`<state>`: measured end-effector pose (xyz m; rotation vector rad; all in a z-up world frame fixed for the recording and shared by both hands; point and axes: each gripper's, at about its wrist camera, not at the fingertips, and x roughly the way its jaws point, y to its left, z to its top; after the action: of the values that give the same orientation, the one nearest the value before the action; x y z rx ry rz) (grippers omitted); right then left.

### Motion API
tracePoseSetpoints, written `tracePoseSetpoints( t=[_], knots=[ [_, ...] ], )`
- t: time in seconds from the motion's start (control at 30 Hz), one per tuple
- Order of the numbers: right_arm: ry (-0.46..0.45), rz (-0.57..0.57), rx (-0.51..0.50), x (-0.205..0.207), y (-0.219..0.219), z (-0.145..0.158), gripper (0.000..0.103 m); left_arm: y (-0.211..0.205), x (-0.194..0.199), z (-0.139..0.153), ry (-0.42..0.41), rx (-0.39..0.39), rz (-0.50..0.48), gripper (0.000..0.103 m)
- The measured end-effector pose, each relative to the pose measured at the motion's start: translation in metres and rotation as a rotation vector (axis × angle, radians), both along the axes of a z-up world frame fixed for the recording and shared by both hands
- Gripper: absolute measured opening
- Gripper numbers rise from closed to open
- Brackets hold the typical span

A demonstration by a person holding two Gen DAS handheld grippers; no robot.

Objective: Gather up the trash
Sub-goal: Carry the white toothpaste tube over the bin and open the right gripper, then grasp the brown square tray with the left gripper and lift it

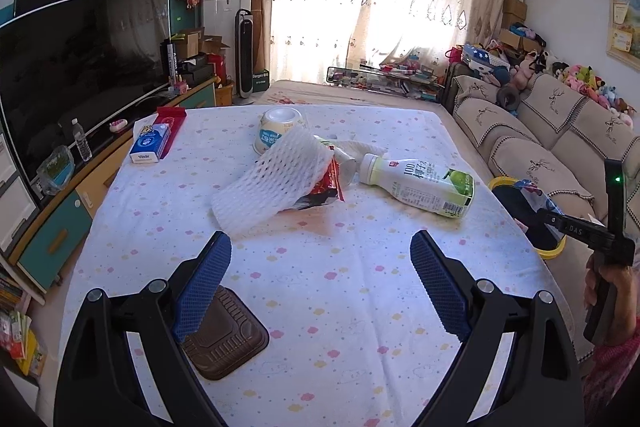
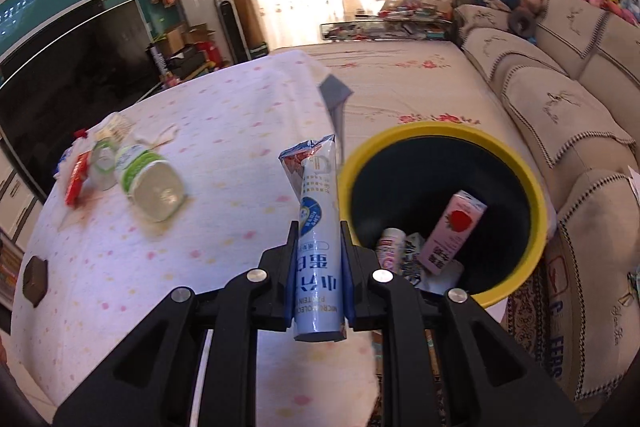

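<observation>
My right gripper (image 2: pixel 319 247) is shut on a blue-and-white packet (image 2: pixel 316 227) and holds it at the table's right edge, just left of the yellow-rimmed bin (image 2: pixel 520 163). The bin holds a pink carton (image 2: pixel 452 231) and other wrappers. My left gripper (image 1: pixel 320 259) is open and empty above the table, short of the trash pile: white foam net (image 1: pixel 268 187), red wrapper (image 1: pixel 328 187), lying green-label bottle (image 1: pixel 420 183), upturned white cup (image 1: pixel 280 131). A brown tray (image 1: pixel 228 339) lies under the left finger.
A blue tissue pack (image 1: pixel 150 147) and red box (image 1: pixel 174 125) lie at the table's far left. A TV (image 1: pixel 76 67) and cabinet stand left. A beige sofa (image 1: pixel 560 139) runs along the right behind the bin. The flowered tablecloth (image 1: pixel 320 307) covers the table.
</observation>
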<state>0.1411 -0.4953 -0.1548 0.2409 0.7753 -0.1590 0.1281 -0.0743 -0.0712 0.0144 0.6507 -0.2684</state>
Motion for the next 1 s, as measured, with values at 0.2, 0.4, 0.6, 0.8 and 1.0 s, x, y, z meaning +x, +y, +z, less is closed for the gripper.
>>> tracePoseSetpoints(
  t=[0.2,0.4,0.6,0.8,1.0],
  knots=[
    [0.057,-0.126,-0.001,0.009,-0.058,-0.029,0.018,-0.013,0.004,-0.002,0.008,0.015,-0.024,0.09],
    [0.084,-0.182,0.002,0.024,-0.084,-0.049,0.024,-0.019,0.004,-0.003,0.01,0.022,-0.031,0.09],
    [0.065,-0.205,0.02,0.018,-0.08,-0.049,0.033,-0.017,0.005,-0.004,0.01,0.018,-0.019,0.09],
    [0.02,-0.167,0.01,0.006,-0.049,-0.036,0.036,-0.006,0.001,-0.007,0.007,0.034,-0.002,0.09],
    [-0.003,-0.116,0.008,-0.003,-0.024,-0.026,0.038,0.021,-0.006,-0.016,0.034,0.057,0.041,0.09]
  ],
)
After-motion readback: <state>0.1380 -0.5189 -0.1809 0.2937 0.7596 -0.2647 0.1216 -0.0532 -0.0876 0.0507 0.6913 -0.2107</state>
